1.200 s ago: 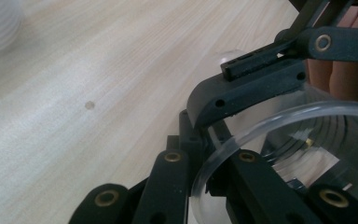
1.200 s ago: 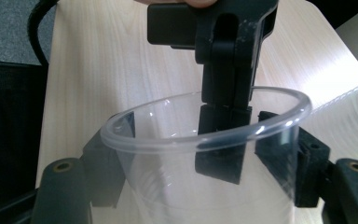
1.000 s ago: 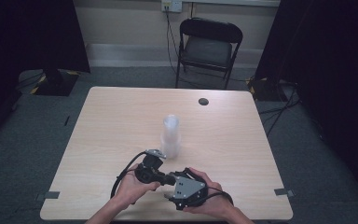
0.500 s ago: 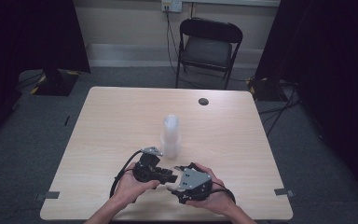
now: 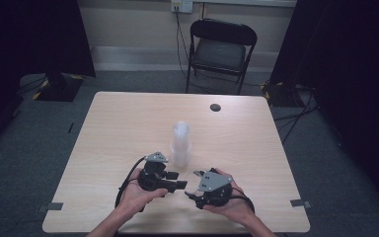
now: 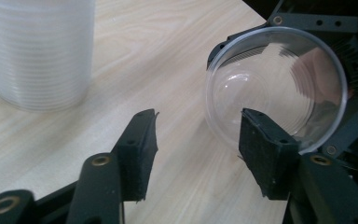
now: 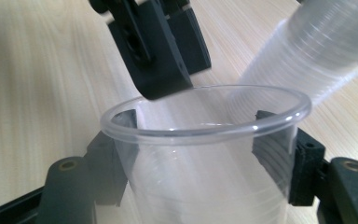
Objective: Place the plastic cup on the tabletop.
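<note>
Near the desk (image 5: 128, 123) front edge, right gripper (image 5: 193, 190) fingers clamped around a clear cup (image 7: 205, 154), left gripper (image 5: 177, 180) fingers spread, facing its rim, cup stack (image 5: 180, 143) just behind.

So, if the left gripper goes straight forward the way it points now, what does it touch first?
Probably the clear cup held by the right gripper: its open rim faces the left gripper, whose jaws stand open. Depth is unclear.

We find no legible text, label, brand, number or sign on anything in view. The clear plastic cups, the gripper bodies and the table surface all appear unmarked as far as we can resolve them.
</note>
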`<state>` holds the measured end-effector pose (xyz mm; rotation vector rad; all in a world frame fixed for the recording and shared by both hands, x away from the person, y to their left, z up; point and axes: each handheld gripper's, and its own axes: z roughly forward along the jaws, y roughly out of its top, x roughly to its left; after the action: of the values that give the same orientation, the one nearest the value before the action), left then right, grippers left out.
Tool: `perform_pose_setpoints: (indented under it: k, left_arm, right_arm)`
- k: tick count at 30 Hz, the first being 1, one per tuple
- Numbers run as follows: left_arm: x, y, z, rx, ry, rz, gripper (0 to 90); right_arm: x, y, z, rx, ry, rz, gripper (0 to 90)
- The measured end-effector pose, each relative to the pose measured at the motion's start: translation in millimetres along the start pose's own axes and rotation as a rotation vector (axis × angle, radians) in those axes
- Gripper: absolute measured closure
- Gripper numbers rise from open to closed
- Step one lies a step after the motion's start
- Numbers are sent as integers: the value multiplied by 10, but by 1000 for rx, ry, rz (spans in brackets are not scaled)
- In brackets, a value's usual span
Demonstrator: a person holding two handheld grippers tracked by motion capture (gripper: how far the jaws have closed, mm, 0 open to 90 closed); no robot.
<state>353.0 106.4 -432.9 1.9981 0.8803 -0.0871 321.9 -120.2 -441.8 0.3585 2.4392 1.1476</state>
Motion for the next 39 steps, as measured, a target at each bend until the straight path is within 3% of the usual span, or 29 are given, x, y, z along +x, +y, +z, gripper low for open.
perform_pose_setpoints:
  k: [6, 10, 13, 19, 29, 30, 36, 39]
  left_arm:
    - [22, 12, -53, -60, 21, -11, 410]
    - [24, 12, -129, -137, 41, -10, 387]
    - [33, 8, -162, -154, 57, 0, 354]
    - [41, -1, -164, -158, 91, 4, 315]
    - [47, -13, -146, -141, 106, 17, 314]
    - [47, -17, -145, -140, 110, 17, 314]
    - [72, -53, -183, -131, 156, 30, 290]
    - [89, -68, -199, -119, 168, 35, 283]
  right_arm:
    - [-90, -38, -8, 1, -22, 39, 311]
    - [-158, -67, -18, 6, -46, 63, 312]
    - [-224, -100, -22, 7, -67, 86, 314]
    - [-342, -145, -92, -17, -107, 146, 315]
    - [-498, -153, -198, -53, -163, 206, 316]
    - [-560, -139, -220, -66, -180, 220, 317]
    - [-768, -136, -169, -109, -191, 319, 321]
    - [-821, -136, -145, -117, -194, 329, 321]
